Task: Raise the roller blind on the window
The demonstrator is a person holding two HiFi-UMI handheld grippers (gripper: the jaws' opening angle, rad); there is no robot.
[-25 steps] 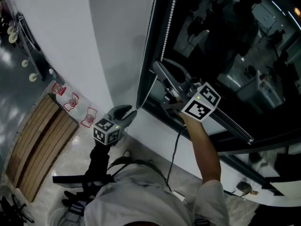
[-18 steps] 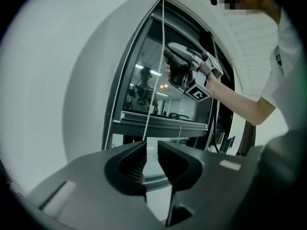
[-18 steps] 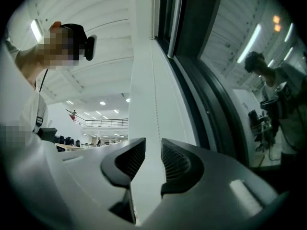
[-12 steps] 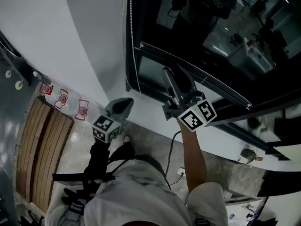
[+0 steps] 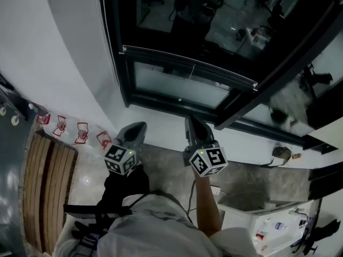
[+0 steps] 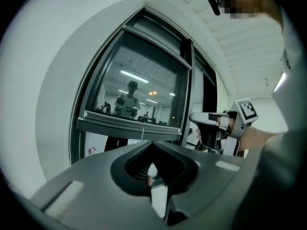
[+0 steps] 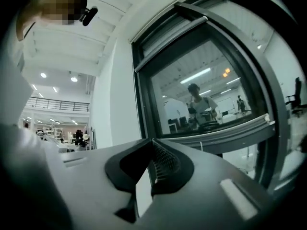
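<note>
Roller blind is judged barely raised at this moment. Left gripper is seen with jaws together and nothing between them. On the right gripper the jaws have just closed, tips meeting, also on nothing. Both tools are held about level, side by side, pointed at the window and well apart from it; no part of the blind is touched. Ahead of both tools, a little above the jaw line, the bottom rail is seen running across the pane, with a short pull cord hanging from its middle. Only a lighter strip of glass is exposed under the rail. The pane above it reads darker and is taken as covered, though fabric cannot be told from reflection for sure. The pull chain is made out along the frame's left edge, ahead and left of the left gripper, well apart from either tool and not gripped. Most of the lift is judged left: the chain would have to be gripped and pulled before the task could be called done.
</note>
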